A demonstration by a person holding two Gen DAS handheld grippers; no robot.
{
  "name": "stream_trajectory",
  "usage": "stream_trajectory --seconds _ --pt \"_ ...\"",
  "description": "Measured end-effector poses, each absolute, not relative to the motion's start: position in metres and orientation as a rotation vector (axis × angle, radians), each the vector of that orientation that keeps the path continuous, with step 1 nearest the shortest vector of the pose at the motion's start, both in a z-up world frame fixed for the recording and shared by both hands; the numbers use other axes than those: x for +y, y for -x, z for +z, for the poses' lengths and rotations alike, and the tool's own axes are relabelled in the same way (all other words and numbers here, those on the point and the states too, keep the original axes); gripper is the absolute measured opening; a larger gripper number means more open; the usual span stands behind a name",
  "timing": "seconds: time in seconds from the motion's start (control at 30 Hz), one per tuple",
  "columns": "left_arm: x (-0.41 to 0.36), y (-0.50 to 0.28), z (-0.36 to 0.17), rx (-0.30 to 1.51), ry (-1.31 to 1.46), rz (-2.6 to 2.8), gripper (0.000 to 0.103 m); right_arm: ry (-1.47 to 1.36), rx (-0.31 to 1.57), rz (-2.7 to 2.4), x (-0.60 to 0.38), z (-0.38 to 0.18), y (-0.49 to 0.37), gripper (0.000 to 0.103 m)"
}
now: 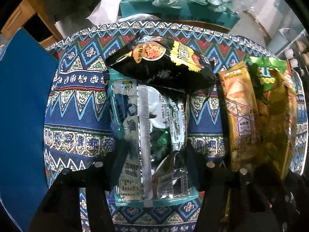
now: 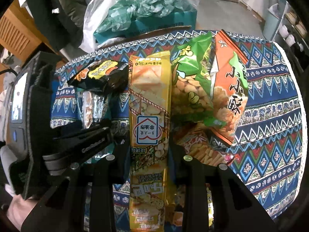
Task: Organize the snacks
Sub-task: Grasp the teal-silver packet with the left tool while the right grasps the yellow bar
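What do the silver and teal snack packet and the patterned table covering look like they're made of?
Silver and teal snack packet: looks like metallised plastic film, glossy; it mirrors light, creases sharply and has a crimped centre seam. Patterned table covering: probably woven fabric, matte; no glare, with what seems a stitched edge.

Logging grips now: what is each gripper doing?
Left gripper: closed on the silver snack packet.
Right gripper: shut on the yellow snack packet.

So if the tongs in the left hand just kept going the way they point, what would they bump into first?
Most likely the silver and teal snack packet. It lies directly between the left tongs, which point steeply down at it, with the patterned tablecloth underneath. How much gap remains is hard to judge; they may already be touching it.
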State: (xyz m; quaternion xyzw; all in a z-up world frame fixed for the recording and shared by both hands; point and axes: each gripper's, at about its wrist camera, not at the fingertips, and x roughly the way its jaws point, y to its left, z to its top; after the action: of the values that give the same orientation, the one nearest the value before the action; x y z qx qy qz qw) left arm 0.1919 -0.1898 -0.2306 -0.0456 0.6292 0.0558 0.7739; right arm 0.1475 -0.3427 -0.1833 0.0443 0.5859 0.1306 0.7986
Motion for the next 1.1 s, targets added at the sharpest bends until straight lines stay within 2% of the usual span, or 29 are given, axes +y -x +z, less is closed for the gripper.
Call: stream_trajectory --seconds 0.53,1.1 --pt "-0.124 -0.131 -0.201 1.352 0.168 0.089 0.053 -0.047 1.248 0.318 -0.315 -0.179 -0.142 0.029" --pt "-0.091 -0.087 -0.141 1.215 0.188 0.078 0.053 -0.009 1.209 0.383 -0.281 -0.156 -0.125 0.029"
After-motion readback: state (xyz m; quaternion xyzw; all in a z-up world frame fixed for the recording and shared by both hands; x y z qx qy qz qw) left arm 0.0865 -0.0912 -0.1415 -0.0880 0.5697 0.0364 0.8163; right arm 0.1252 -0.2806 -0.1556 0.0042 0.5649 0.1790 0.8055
